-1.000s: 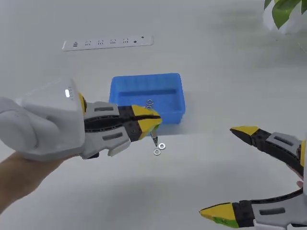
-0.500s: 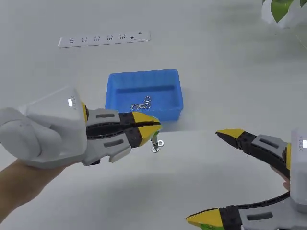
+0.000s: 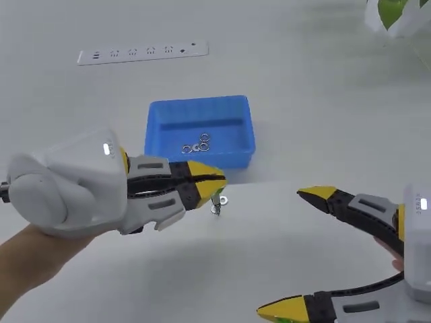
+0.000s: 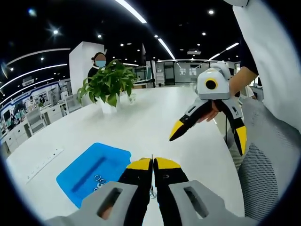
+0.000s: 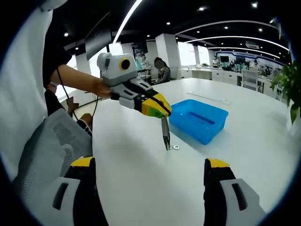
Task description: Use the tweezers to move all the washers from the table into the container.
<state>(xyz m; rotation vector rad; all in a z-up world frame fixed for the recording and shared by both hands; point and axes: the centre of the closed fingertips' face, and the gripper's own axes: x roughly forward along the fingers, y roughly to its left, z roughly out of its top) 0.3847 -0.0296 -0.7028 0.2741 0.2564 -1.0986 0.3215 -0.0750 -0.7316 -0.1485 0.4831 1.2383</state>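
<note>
One wide white bench (image 3: 323, 121), smooth and slightly glossy, in a large open-plan office with a black ceiling and long strips of light. Toward the far side, a white power strip (image 3: 141, 52), markings too small to read. At the far right, a leafy green plant (image 3: 394, 10). Mid-bench, a shallow blue container (image 3: 202, 160) with a few washers (image 3: 196, 147) clustered on its floor. Just in front of the container, flat on the bench, one more washer (image 3: 223, 200).

Left hand-held gripper (image 3: 219, 180) reaching in from the left, gripped from below by a hand (image 3: 27, 256), roughly level and pointing right. Yellow-tipped jaws pressed together on slim metal tweezers (image 3: 216, 204). Tweezers hanging straight down from the jaw tips, points at the bench surface just beside the washer; contact with it not clear.

Right hand-held gripper (image 3: 279, 252) low at the right, well apart from the washer, pointing left, jaws spread wide with nothing between them. Grey mesh chair back (image 5: 51, 141) off the near edge of the bench, in the right gripper view.
</note>
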